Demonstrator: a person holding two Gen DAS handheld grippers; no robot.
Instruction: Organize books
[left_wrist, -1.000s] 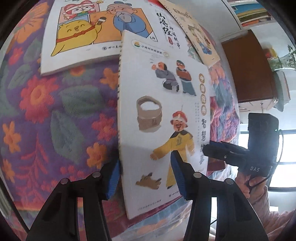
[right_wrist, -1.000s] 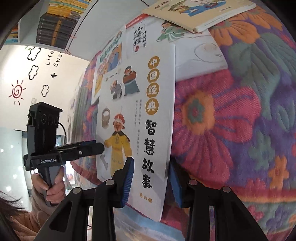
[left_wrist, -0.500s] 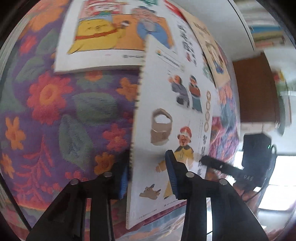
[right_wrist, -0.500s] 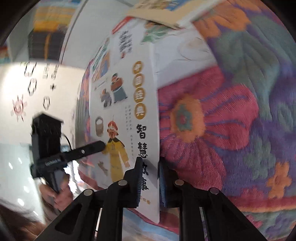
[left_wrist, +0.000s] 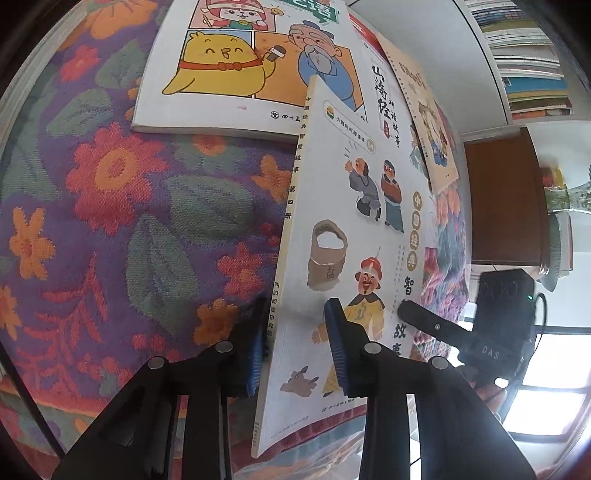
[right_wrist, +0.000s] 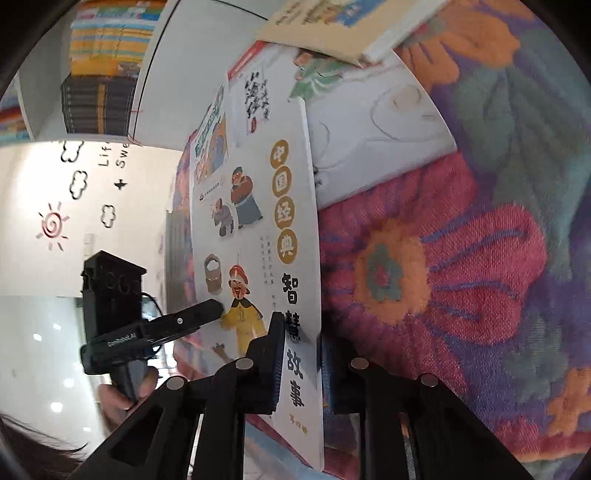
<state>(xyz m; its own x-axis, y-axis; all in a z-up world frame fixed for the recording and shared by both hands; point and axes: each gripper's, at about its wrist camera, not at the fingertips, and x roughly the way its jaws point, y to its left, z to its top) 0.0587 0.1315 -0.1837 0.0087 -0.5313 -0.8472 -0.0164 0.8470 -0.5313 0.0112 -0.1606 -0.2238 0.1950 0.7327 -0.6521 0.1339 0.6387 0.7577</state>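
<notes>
On the floral cloth (left_wrist: 110, 229), left of the story book (left_wrist: 354, 236), the left hand-held gripper (left_wrist: 295, 347) has gone from straddling to closing on its spine edge. Right of it, the right hand-held gripper (right_wrist: 301, 365) now clamps the opposite edge; lifting seems next.

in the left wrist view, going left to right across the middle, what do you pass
flowered cloth → white storybook held on edge → tan book behind it → brown cabinet
</notes>
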